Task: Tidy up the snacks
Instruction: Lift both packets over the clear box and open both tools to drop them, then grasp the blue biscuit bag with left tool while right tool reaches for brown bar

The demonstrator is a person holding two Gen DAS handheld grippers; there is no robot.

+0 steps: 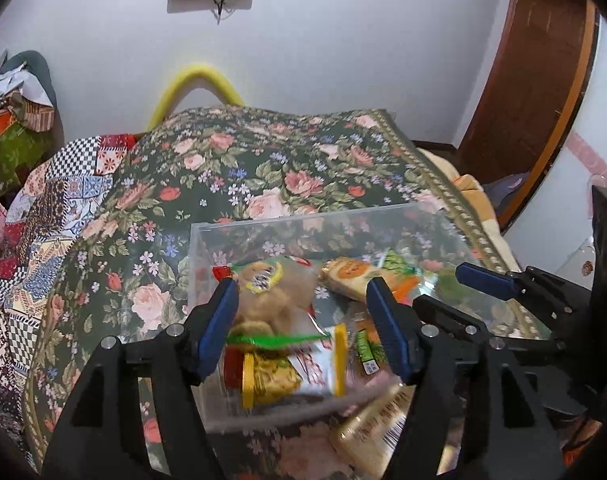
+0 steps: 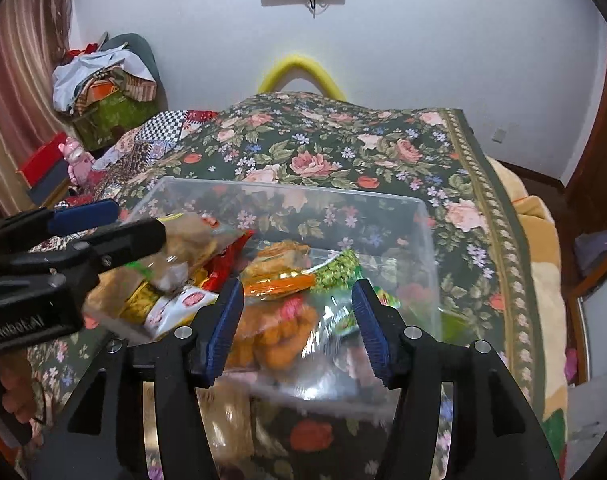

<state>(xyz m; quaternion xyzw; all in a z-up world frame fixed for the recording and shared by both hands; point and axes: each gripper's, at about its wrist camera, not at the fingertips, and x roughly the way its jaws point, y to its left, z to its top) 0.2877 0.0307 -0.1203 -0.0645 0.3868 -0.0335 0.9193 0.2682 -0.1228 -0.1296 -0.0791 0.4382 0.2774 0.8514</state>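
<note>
left wrist view shows our left gripper half open over a clear box of snack packets on the flowered bedspread, gripping nothing, while our right gripper hangs likewise parted and empty above the packets.

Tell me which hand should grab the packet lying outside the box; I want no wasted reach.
Left, narrowly. The packet lies outside the near wall of the box, close under the open left gripper. The right gripper is open too and about as near, so either would probably do.
</note>
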